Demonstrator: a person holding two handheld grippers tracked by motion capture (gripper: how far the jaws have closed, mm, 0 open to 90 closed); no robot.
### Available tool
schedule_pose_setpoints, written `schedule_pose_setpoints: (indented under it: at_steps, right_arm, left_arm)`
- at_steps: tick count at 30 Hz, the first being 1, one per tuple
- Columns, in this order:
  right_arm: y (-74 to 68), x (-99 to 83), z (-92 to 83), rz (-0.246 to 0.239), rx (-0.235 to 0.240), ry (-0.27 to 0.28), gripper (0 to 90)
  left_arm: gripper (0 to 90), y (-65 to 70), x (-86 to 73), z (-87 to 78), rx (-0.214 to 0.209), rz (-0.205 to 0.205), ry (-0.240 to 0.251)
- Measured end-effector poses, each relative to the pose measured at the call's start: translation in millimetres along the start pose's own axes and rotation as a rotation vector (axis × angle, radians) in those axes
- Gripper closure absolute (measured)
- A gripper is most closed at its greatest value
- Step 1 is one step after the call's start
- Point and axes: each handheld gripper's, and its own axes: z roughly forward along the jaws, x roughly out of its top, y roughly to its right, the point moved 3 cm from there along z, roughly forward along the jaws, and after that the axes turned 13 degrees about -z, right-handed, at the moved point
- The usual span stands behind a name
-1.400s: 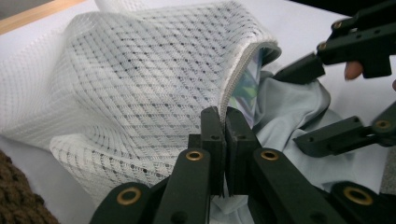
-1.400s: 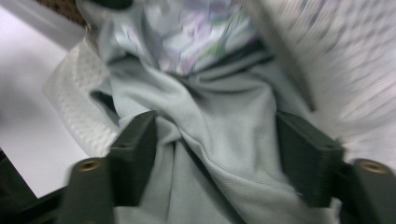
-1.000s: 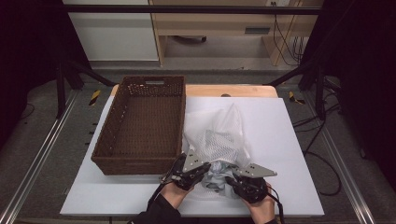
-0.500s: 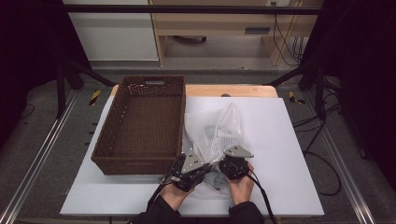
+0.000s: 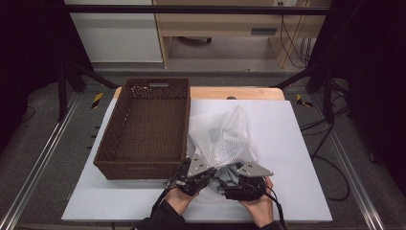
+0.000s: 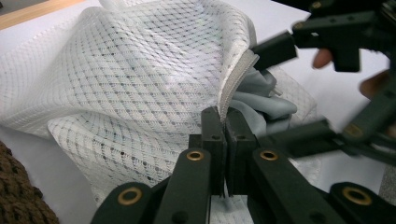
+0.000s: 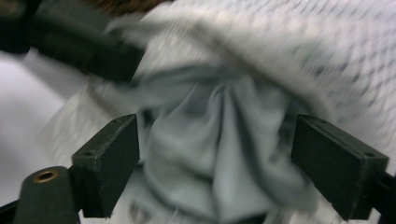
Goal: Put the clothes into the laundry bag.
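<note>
A white mesh bag [image 5: 222,139] lies crumpled on the white board, with grey cloth [image 5: 225,176] showing at its near mouth. My left gripper [image 5: 210,172] is shut on the bag's stitched rim [image 6: 233,88] and holds the mouth up, its pads [image 6: 212,135] pressed together on the edge. My right gripper [image 7: 219,140] faces the mouth with its jaws wide; they have just been opening. The grey cloth [image 7: 224,177] bulges between them with neither pad pressing on it. In the left gripper view the right gripper [image 6: 299,93] stands open beside the grey cloth [image 6: 264,105].
A brown woven basket [image 5: 107,160], empty, stands left of the bag on the white board [image 5: 297,143]. Its near corner [image 6: 16,200] lies close beside the left gripper. A wooden table edge [image 5: 239,93] runs behind the board.
The right gripper pushed in toward the bag's mouth, then drew back toward the person, and its jaws went from shut to wide. The left gripper kept still on the rim.
</note>
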Motion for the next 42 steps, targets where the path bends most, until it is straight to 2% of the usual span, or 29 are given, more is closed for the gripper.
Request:
schedule_pose_setpoints:
  at_steps: [2,3,4,5,6,7,8,9,10,14,15,17,19,20,22,25,26,27,30,31,33,35,38,40,42]
  right_arm:
    - [-3.5,-4.1,0.1,-0.005,0.013,-0.021,15.6]
    - [-7.6,-7.6,5.4,-0.014,0.03,-0.04,22.3]
    - [-7.6,-7.6,5.4,-0.014,0.03,-0.04,22.3]
    - [-10.1,-10.4,15.2,-0.025,0.034,-0.08,31.0]
    - [-10.1,-11.8,19.8,-0.03,0.02,-0.093,38.2]
    - [-10.1,-11.8,19.8,-0.03,0.02,-0.093,38.2]
    - [-9.2,-12.6,23.0,-0.038,0.001,-0.096,46.4]
    - [-7.1,-13.0,26.1,-0.026,-0.043,-0.092,58.8]
    - [-3.1,-13.0,29.1,0.009,-0.072,-0.088,71.4]
    - [-1.8,-9.9,30.1,0.02,-0.095,-0.101,76.2]
    - [-2.1,-5.8,28.8,0.023,-0.105,-0.073,76.6]
    - [-2.1,1.8,26.5,0.032,-0.113,-0.027,76.7]
    - [0.1,8.5,28.0,0.035,-0.122,-0.011,76.8]
    - [2.5,12.1,31.7,0.052,-0.128,-0.011,76.7]
    - [9.8,13.5,42.2,0.071,-0.162,-0.023,76.8]
    - [23.7,4.1,60.9,0.079,-0.262,-0.085,77.0]
    - [26.3,1.9,63.3,0.083,-0.269,-0.082,76.8]
    - [28.2,0.9,63.8,0.108,-0.261,-0.069,76.3]
    - [26.6,1.5,58.9,0.091,-0.236,-0.064,70.7]
    - [25.4,1.5,55.8,0.092,-0.208,-0.042,64.5]
    - [23.9,1.1,49.7,0.091,-0.181,-0.024,54.3]
    - [20.7,1.1,41.6,0.077,-0.15,-0.003,40.3]
    - [14.5,-0.2,27.7,0.035,-0.122,-0.002,31.4]
    - [10.2,-1.8,19.7,0.024,-0.101,0.005,24.8]
    - [5.9,-4.0,13.4,0.013,-0.079,0.016,22.5]
  left_arm:
    - [87.6,-0.3,0.1,-0.1,0.001,-0.001,0.001]
    - [87.7,-0.2,0.0,0.3,0.0,-0.001,-0.001]
    - [87.7,0.0,-0.2,0.7,0.001,0.0,-0.002]
    - [87.6,0.2,-0.4,1.0,0.001,0.002,-0.004]
    - [87.6,0.5,-0.8,1.4,0.001,0.003,-0.007]
    - [87.7,0.5,-0.8,1.4,0.001,0.003,-0.007]
    - [87.7,0.5,-1.0,1.7,0.001,0.001,-0.008]
    - [87.7,0.5,-1.3,2.0,0.002,-0.001,-0.01]
    - [87.7,0.6,-1.4,2.2,0.002,-0.001,-0.012]
    - [87.6,1.7,-1.4,2.4,0.0,0.0,-0.012]
    - [87.6,1.9,-1.0,2.0,-0.003,-0.001,-0.012]
    - [87.7,2.7,0.6,-0.1,-0.016,-0.006,-0.009]
    - [87.8,6.1,3.5,-4.5,-0.027,0.0,0.001]
    - [87.8,7.8,4.6,-6.4,-0.031,0.003,0.006]
    - [87.8,10.9,5.5,-8.7,-0.03,0.015,0.011]
    - [87.9,11.2,4.0,-7.6,-0.03,0.019,0.0]
    - [87.9,9.8,2.7,-5.8,-0.029,0.019,-0.006]
    - [87.8,8.3,1.7,-4.1,-0.03,0.013,-0.013]
    - [87.8,4.3,-0.7,-0.3,-0.024,0.005,-0.025]
    - [87.8,3.8,-1.0,0.3,-0.022,0.004,-0.025]
    - [87.9,2.5,-1.1,1.1,-0.017,0.003,-0.025]
    - [87.8,1.9,-1.0,1.0,-0.013,0.003,-0.018]
    - [87.8,0.1,-0.2,0.0,-0.007,-0.002,-0.009]
    - [87.8,-1.2,0.3,-0.8,-0.003,-0.005,-0.007]
    - [87.8,-2.5,0.9,-1.3,-0.002,-0.012,-0.003]
